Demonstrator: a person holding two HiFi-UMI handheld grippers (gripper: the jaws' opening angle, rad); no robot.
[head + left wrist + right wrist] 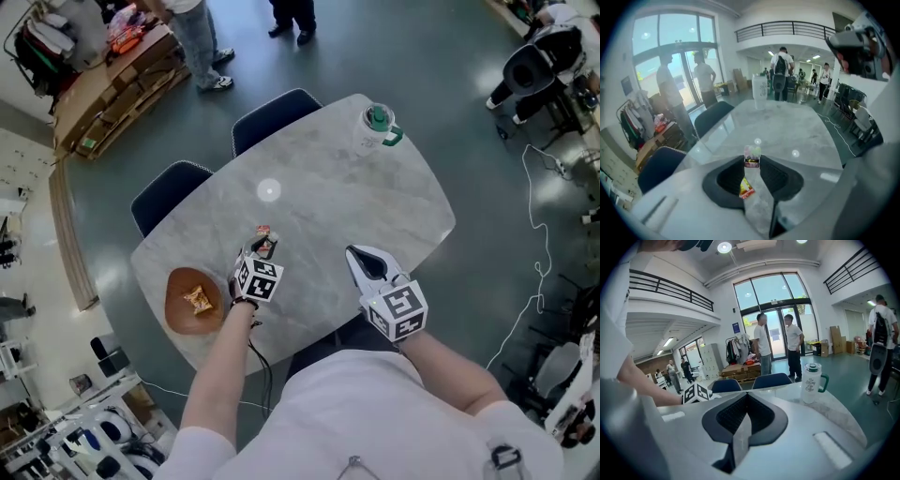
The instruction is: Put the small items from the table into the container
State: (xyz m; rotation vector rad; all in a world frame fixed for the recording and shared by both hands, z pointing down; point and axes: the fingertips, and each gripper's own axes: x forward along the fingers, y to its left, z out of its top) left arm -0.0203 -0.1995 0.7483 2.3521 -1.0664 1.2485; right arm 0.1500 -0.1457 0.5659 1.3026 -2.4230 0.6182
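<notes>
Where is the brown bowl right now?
In the head view the brown bowl sits at the near left edge of the table, just left of the left claw, which grips a small packet.

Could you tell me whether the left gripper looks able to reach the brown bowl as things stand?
Probably yes: the left gripper, shut on a small packet, is just right of the brown bowl, with only bare table between them.

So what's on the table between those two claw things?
Nothing. In the head view the marble table is bare between the left gripper, holding a small packet, and the right gripper.
</notes>
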